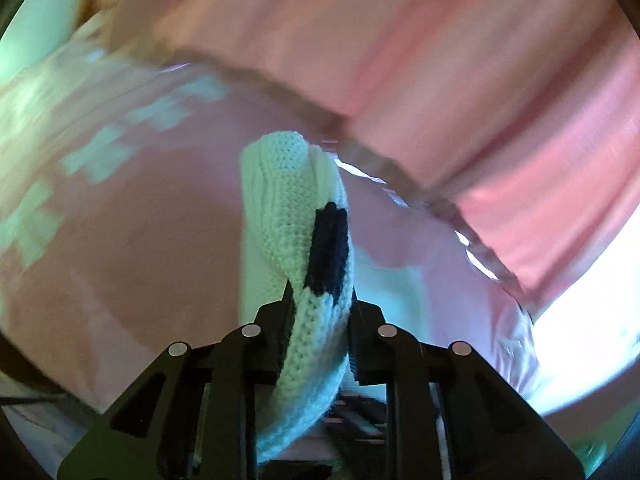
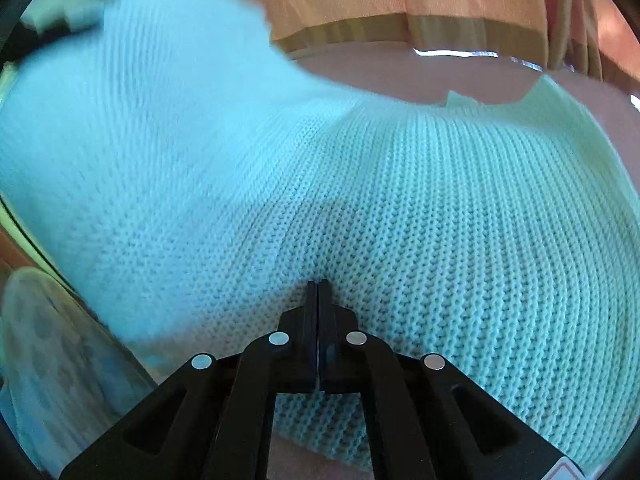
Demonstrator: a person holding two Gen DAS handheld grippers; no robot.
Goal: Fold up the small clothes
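Left tongs are pinching a rolled-up fold of the white knit sweater, which is rising from between the black fingers towards twelve o'clock, a dark navy patch showing on its right flank; the fingers are pressing on the wool from both sides. Right tongs are clenched with their tips meeting and nothing between them, and they are lying on or just over the broad flat panel of the same sweater, which is filling that view from nine o'clock round to four o'clock; whether they are actually pressing it down I cannot tell. The sweater is lying spread on a pale pink surface, most likely the desk or its cover, with pink curtain-like cloth hanging beyond at twelve to two o'clock. Judging by the chunky open stitch, the garment is going to handle as soft, limp and fairly light, stretching and sagging wherever it is lifted, yet gripping well and not slipping. Taking hold at a hem, cuff or doubled edge is looking wiser than pinching a single layer mid-panel, since loose stitches could snag or pull. At eight o'clock in the right view a translucent spotted thing is showing, too blurred to name; no container with contents is visible.
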